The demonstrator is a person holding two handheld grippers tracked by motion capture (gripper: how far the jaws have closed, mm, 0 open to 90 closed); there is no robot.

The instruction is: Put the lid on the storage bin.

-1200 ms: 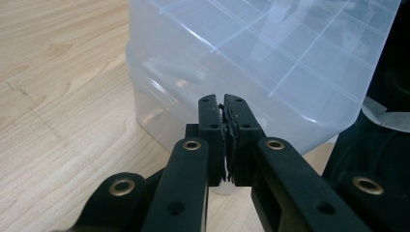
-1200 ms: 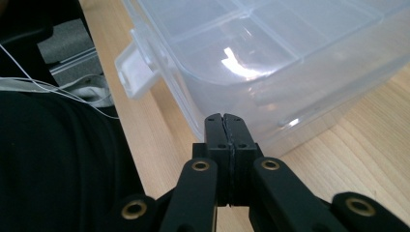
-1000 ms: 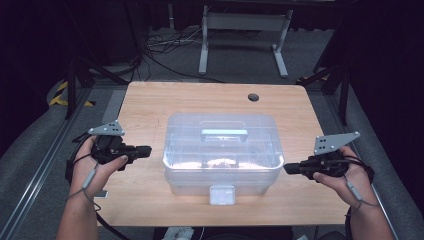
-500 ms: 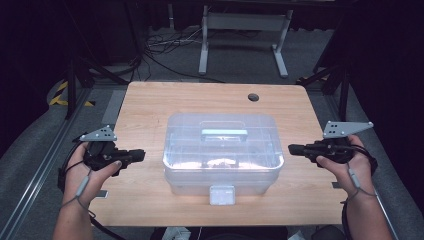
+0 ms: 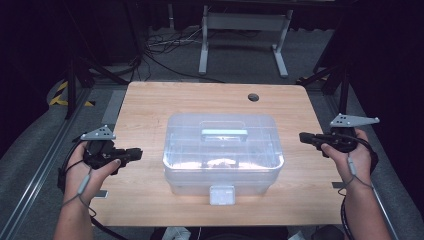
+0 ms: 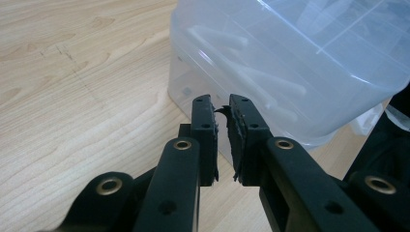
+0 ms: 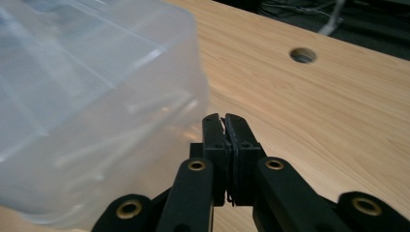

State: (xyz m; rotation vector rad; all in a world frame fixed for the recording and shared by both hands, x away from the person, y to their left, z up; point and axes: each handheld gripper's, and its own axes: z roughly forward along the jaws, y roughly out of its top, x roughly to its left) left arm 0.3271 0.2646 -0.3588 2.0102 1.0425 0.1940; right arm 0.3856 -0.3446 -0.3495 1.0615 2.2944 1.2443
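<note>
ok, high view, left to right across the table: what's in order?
Left black two-jaw gripper → clear plastic lidded storage box → right black two-jaw gripper.

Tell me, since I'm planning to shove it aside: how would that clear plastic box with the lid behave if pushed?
The clear lidded plastic box probably slides rather than tips: it sits wide and low on the smooth wooden table. It looks light, with thin translucent walls and few contents.
</note>
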